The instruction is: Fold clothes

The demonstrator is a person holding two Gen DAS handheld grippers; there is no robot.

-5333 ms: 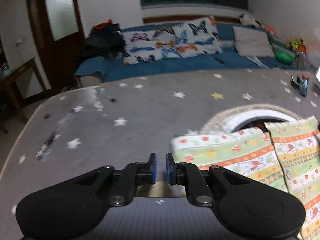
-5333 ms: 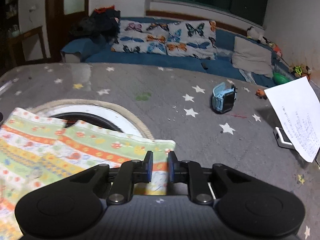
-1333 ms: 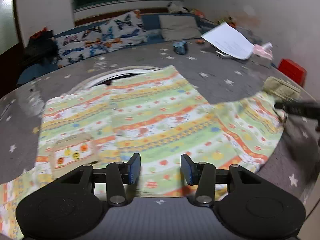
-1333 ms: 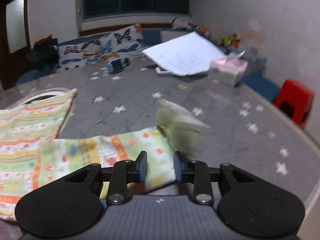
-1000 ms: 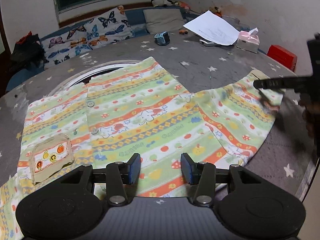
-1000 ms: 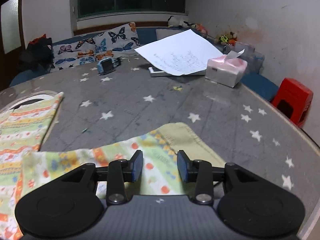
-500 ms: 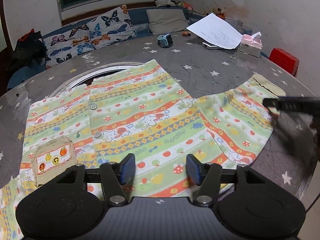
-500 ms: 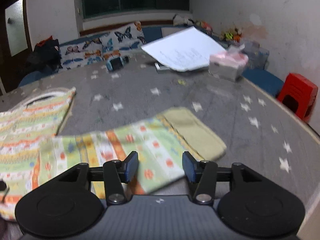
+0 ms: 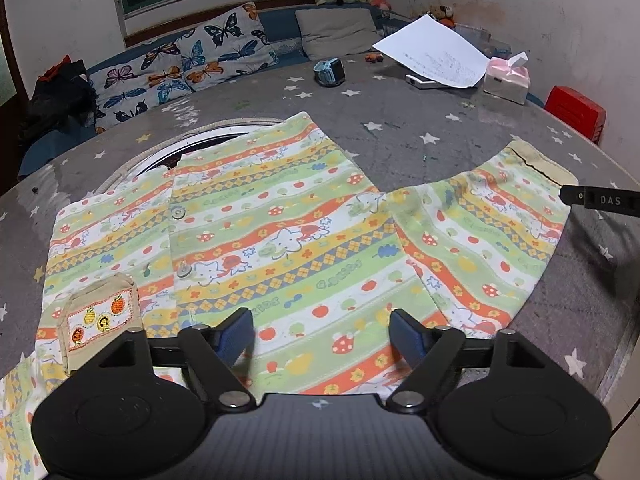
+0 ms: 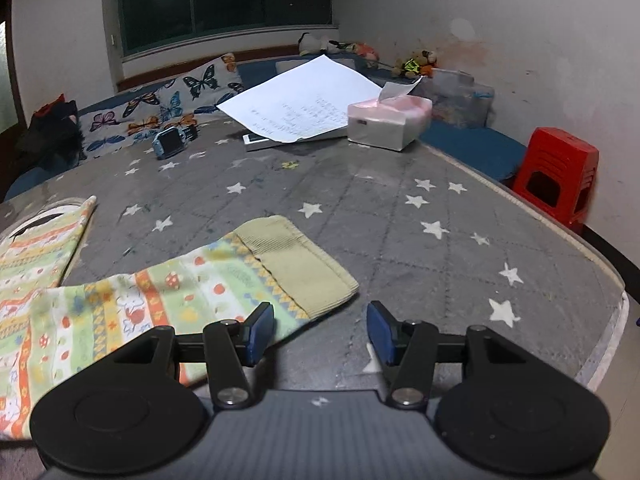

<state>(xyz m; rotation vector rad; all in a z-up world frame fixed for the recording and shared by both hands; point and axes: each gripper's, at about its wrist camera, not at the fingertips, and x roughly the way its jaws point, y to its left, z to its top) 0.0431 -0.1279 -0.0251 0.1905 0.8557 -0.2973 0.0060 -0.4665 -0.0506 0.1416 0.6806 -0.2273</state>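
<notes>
My left tongs (image 9: 322, 330) are matt black: two rounded paddle arms, each moulded with a shallow disc, hinged on silver screws to angled links with triangular cut-outs. The fingertips (image 9: 236, 334) wear dark blue pads. Between the arms sits a ribbed grey body with a small white mark at its middle. My right tongs (image 10: 320, 330) are the same build (one finger carries white lettering, "DAS").

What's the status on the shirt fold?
Left gripper opening over the shirt hem, holding nothing. Right gripper open beside the sleeve cuff. Shirt spread flat, unfolded. Nothing in the way.
</notes>
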